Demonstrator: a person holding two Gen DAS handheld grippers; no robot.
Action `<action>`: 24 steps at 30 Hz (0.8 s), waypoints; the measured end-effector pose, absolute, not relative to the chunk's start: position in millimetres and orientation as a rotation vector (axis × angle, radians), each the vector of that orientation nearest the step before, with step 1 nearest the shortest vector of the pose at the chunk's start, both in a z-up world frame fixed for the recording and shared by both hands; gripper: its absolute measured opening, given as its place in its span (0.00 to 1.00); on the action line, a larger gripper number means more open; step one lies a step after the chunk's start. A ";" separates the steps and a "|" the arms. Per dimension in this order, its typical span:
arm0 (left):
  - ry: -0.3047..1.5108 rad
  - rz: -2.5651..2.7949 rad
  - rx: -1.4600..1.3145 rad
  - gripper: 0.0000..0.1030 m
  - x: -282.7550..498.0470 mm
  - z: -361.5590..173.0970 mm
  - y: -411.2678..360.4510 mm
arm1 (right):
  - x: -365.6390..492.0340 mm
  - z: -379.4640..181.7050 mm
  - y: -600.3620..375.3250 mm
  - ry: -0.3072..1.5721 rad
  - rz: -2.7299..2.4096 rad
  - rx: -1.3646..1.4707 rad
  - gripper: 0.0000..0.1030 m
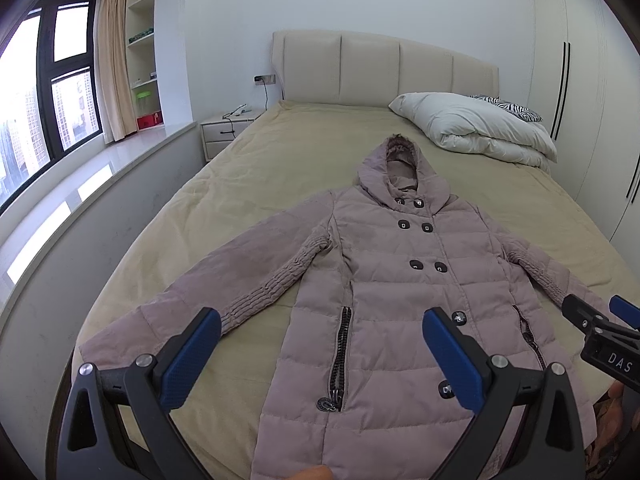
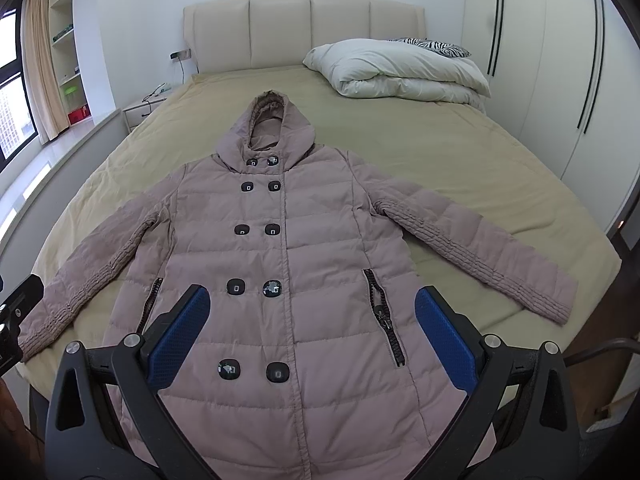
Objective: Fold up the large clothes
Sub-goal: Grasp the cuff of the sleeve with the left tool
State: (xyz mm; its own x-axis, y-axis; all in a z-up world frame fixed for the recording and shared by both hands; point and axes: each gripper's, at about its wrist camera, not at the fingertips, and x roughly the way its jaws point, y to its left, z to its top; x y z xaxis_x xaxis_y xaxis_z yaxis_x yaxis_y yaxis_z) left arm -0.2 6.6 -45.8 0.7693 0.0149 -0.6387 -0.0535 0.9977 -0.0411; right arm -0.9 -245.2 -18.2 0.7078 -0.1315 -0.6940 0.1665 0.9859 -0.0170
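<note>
Coat: I see a dusty-pink quilted hooded coat [image 2: 304, 248] lying face up and flat on the bed, hood toward the headboard, hem toward me and past the bottom of both views.
Sleeves: both are spread outward and down from the shoulders; the left-side cuff [image 1: 104, 350] rests near the bed's edge, the right-side cuff [image 2: 558, 300] likewise.
Fastenings: two columns of dark buttons [image 2: 236, 288] run down the front, which appears closed; a dark zippered pocket [image 2: 386, 322] sits on each side of the body.
Bed: a beige-covered bed [image 2: 460, 168] with a cream padded headboard [image 2: 304, 28].
Bedding: a folded white duvet [image 2: 400, 70] sits at the head end, on the right, with a zebra-print pillow [image 2: 438, 47] behind it.
Left tool [image 1: 322, 354]: I read it as spread wide, blue pads well apart, empty, hovering above the coat's lower left side and the bare cover beside it.
Right tool [image 2: 312, 340]: also spread wide and empty, above the lower front of the coat.
Contact: I see neither tool touching the fabric.
Surroundings: a white wardrobe [image 2: 540, 60] stands to the right, a window [image 1: 44, 92] to the left.
</note>
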 end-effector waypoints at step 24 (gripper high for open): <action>0.657 0.219 -1.370 0.84 -48.3 -214.9 270.5 | 14.9 -48.1 -228.6 0.846 0.154 0.364 1.00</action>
